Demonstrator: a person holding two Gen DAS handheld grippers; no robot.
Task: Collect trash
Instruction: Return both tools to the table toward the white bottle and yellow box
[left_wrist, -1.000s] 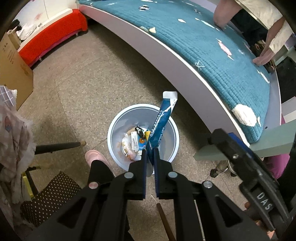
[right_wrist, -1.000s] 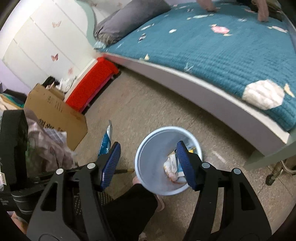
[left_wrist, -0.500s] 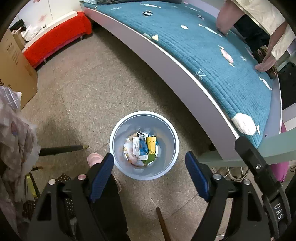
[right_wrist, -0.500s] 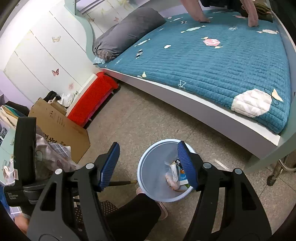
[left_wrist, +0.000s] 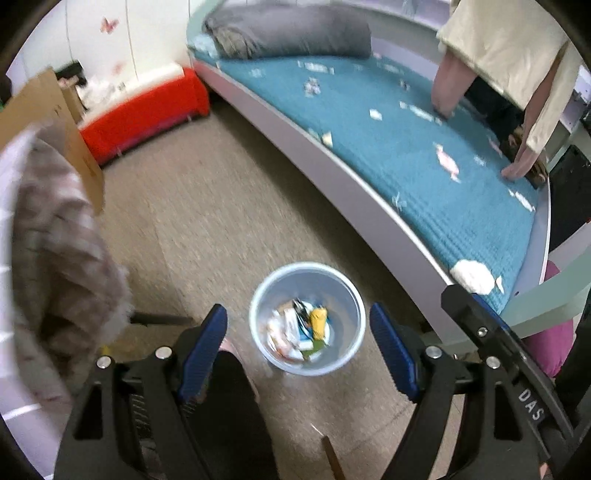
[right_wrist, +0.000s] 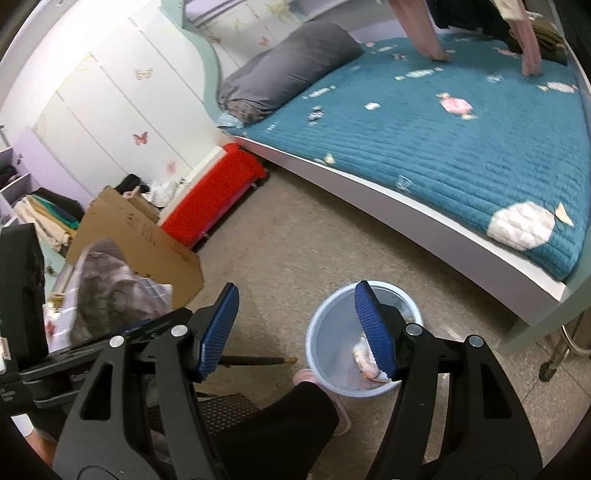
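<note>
A pale blue bin (left_wrist: 306, 317) stands on the floor beside the bed and holds several wrappers (left_wrist: 301, 328), among them a yellow one and a blue one. My left gripper (left_wrist: 299, 332) hangs high above the bin, open, with nothing between its blue pads. In the right wrist view the same bin (right_wrist: 364, 339) sits low at the right, partly behind one pad. My right gripper (right_wrist: 295, 325) is open and empty too. Small scraps of trash (right_wrist: 456, 105) lie scattered on the teal bedspread (right_wrist: 443, 147).
A person in a cream top leans on the far side of the bed (left_wrist: 517, 92). A red bench (right_wrist: 214, 195), a cardboard box (right_wrist: 136, 236) and a checked cloth heap (left_wrist: 55, 236) line the left. My leg in black trousers and a pink slipper (right_wrist: 310, 380) stand by the bin.
My left gripper opened and let go of the blue wrapper, which now lies in the bin. Both grippers have risen, so the bin looks smaller and more of the bed shows.
</note>
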